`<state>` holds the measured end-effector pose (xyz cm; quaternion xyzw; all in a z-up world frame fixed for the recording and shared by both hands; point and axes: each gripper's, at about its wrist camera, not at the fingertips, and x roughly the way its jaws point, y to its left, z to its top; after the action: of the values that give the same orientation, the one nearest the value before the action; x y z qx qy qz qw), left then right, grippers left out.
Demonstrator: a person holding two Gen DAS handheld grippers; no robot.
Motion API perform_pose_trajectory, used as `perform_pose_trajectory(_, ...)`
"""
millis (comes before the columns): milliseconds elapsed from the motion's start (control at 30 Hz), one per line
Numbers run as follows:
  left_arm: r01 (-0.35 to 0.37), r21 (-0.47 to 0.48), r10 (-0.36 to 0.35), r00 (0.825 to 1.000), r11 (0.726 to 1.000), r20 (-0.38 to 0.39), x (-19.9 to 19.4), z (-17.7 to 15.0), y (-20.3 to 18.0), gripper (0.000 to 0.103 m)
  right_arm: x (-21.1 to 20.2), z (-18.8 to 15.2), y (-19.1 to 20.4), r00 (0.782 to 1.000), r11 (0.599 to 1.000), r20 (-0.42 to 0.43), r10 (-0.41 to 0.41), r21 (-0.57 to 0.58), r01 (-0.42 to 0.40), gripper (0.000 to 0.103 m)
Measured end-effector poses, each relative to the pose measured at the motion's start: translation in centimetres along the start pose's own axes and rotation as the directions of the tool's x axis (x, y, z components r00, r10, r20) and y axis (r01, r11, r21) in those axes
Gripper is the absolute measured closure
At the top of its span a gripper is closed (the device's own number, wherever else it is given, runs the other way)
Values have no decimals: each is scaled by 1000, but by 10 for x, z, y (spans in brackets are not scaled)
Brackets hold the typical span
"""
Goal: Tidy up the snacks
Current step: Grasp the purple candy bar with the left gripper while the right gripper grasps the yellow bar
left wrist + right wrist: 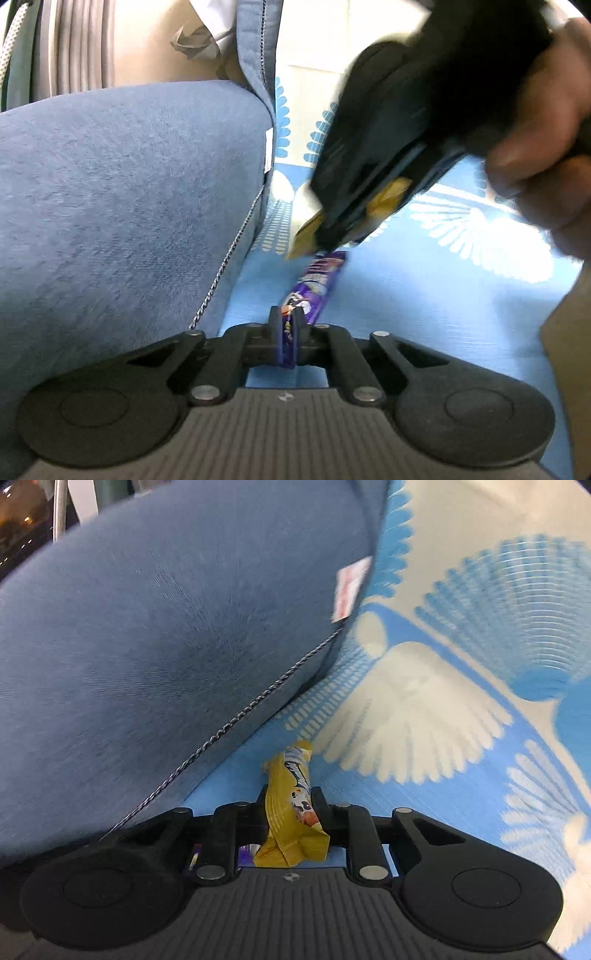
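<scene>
A purple snack bar lies along the blue patterned sheet, and my left gripper is shut on its near end. In the left wrist view my right gripper hangs just above the purple bar's far end, held by a hand, with a yellow wrapper showing between its jaws. The right wrist view shows my right gripper shut on a yellow snack bar, which sticks out past the fingers and crumples toward the camera. A bit of purple wrapper peeks from under the right gripper.
A large blue cushion fills the left of both views and rests on the sheet right beside the snacks. The blue and white patterned sheet stretches away to the right. A tan object edges in at the right of the left wrist view.
</scene>
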<state>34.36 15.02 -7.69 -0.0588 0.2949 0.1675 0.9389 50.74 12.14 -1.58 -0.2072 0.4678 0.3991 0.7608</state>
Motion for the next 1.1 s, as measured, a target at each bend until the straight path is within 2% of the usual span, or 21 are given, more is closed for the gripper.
perform_pose_trajectory(167, 51, -103, -58, 996, 993, -67, -18, -5, 8, 103, -72, -29, -5, 994, 992, 74, -78, 107, 70, 82)
perform_pose_trajectory(267, 68, -163, -89, 988, 984, -127, -30, -15, 7, 103, -120, -60, 3, 984, 980, 137, -115, 179, 89, 82)
perform_pose_trajectory(433, 96, -158, -126, 972, 983, -199, -70, -37, 5, 103, -187, -135, 45, 951, 962, 262, -163, 256, 94, 82)
perform_pose_trajectory(567, 107, -216, -161, 955, 971, -249, -103, -57, 27, 103, -221, -200, 89, 920, 954, 335, -203, 281, 108, 82)
perform_pose_trajectory(667, 138, -243, -202, 944, 960, -261, -137, -76, 40, 103, -234, -249, 118, 905, 947, 376, -198, 312, 78, 82)
perform_pose_trajectory(733, 154, -231, -214, 942, 961, -258, -155, -84, 44, 103, -236, -280, 135, 906, 943, 382, -183, 328, 52, 82)
perform_pose_trajectory(800, 190, -253, -254, 935, 949, -249, -174, -95, 50, 103, -231, -305, 147, 910, 939, 381, -160, 343, 22, 82)
perform_pose_trajectory(900, 257, -265, -305, 939, 930, -159, -205, -96, 57, 103, -216, -331, 162, 918, 937, 368, -148, 350, 11, 82)
perform_pose_trajectory(967, 297, -270, -335, 936, 916, -110, -216, -96, 60, 103, -206, -345, 168, 917, 936, 371, -148, 352, 9, 82)
perform_pose_trajectory(1100, 304, -292, -341, 936, 907, -85, -220, -98, 61, 103, -183, -374, 172, 919, 921, 356, -171, 390, 20, 82)
